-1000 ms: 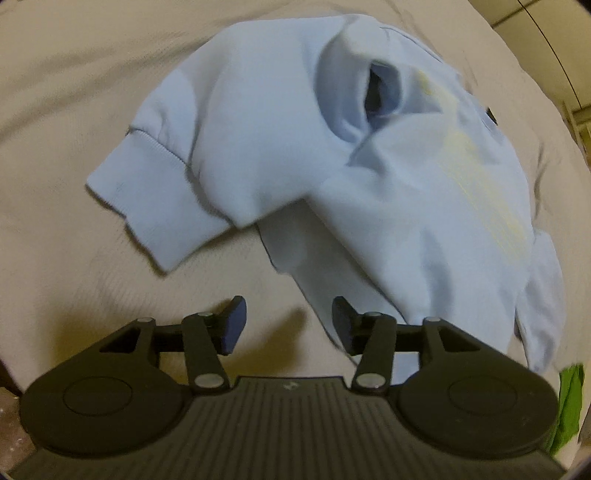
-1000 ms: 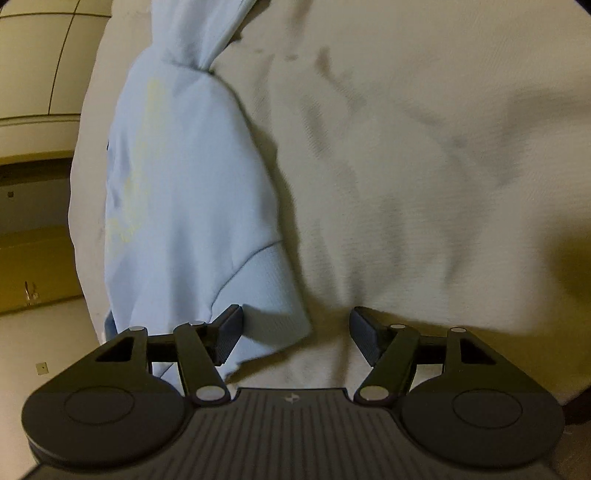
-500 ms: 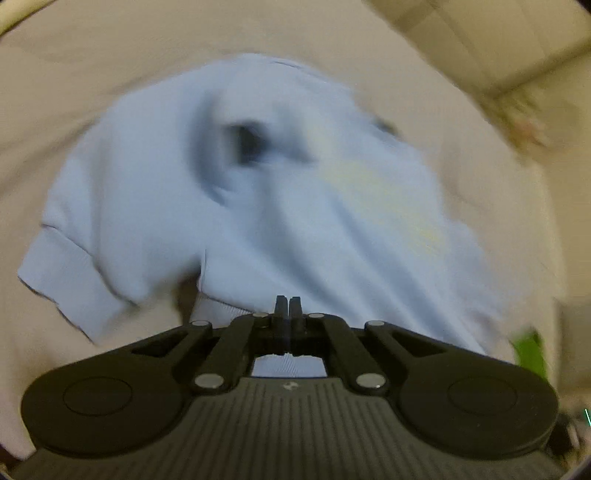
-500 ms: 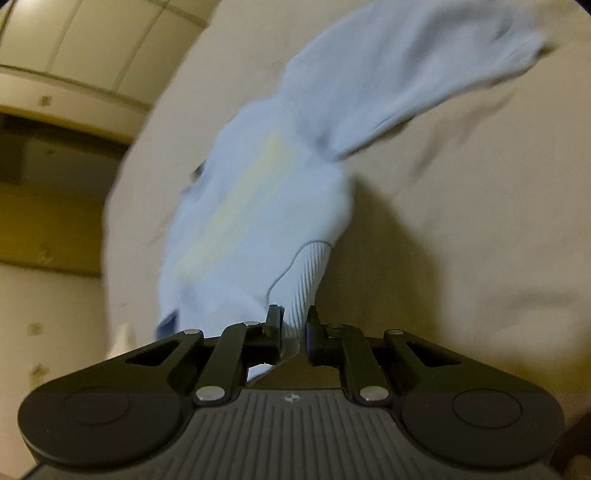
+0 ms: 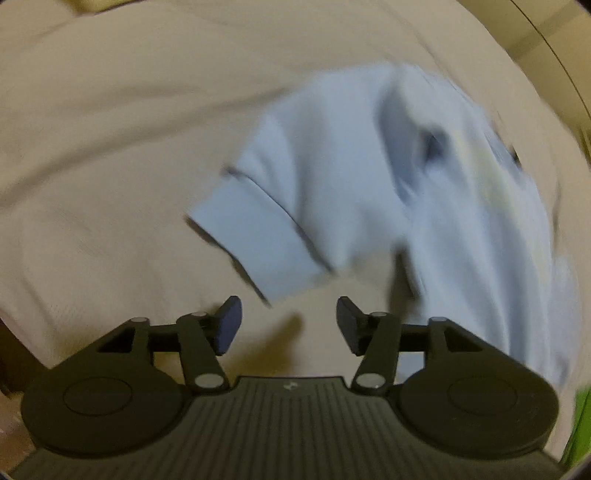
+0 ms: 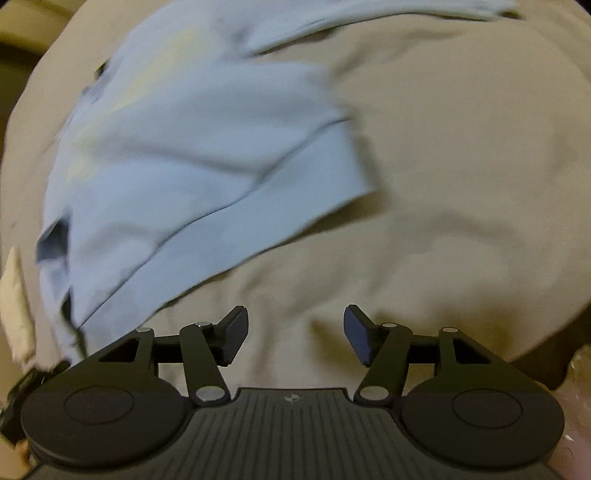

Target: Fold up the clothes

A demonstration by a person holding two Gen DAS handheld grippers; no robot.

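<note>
sweatshirt: light blue sweatshirt (image 5: 369,177) lies crumpled on the beige bed cover (image 5: 110,147); in the right wrist view (image 6: 177,155) it fills the upper left.
hard to make out: both views are motion-blurred; a faint yellowish print on the chest cannot be read. the garment's far edge is cut off by the right rim of the left view.
cuff: a ribbed cuff (image 5: 255,240) ends one sleeve and points toward the lower left in the left view, just ahead of the gripper.
hem: the ribbed hem band (image 6: 236,221) runs diagonally from lower left to upper right in the right view.
long axis: a sleeve (image 6: 369,22) stretches away along the top of the right view.
left gripper (image 5: 288,325): jaws spread wide, holding nothing, over bare cover just short of the cuff.
right gripper (image 6: 295,332): jaws spread wide, empty, beside the hem band, not touching it.
edge: a green object (image 5: 580,424) shows at the lower right rim of the left view.
</note>
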